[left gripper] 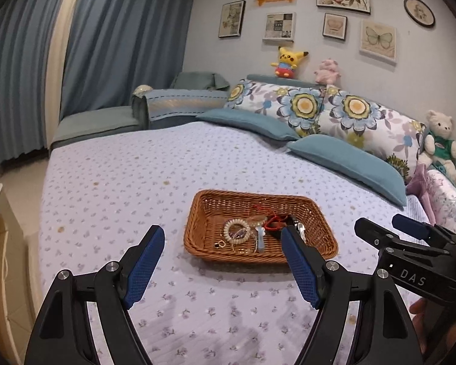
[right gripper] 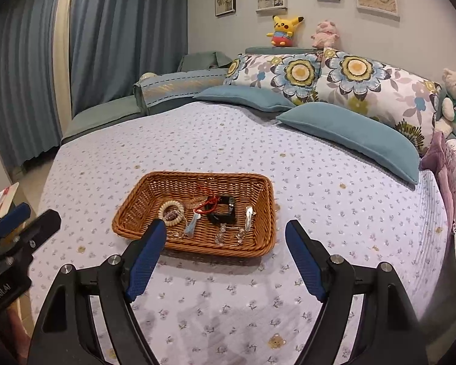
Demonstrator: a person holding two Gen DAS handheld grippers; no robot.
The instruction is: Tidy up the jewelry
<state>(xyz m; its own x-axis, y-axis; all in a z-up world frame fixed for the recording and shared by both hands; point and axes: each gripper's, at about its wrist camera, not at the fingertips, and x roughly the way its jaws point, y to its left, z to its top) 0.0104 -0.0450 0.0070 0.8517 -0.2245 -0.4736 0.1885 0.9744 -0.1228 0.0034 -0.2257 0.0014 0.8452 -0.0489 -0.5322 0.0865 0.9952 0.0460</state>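
stage: near done | brown woven wicker basket [right gripper: 136, 228] mid-frame holds all visible jewelry; bed bare | left claw [left gripper: 222, 240], right claw [right gripper: 225, 228]: spread apart, empty

Brown woven basket [right gripper: 136, 225], lilac flower-print bedspread [right gripper: 319, 206], plain teal pillows [right gripper: 349, 133], blue curtains [right gripper: 121, 30]

The basket [right gripper: 260, 188] sits on the bed [right gripper: 334, 213]; jewelry [right gripper: 222, 213] lies inside it (a loose cluster); pillows [right gripper: 349, 133] lie behind.
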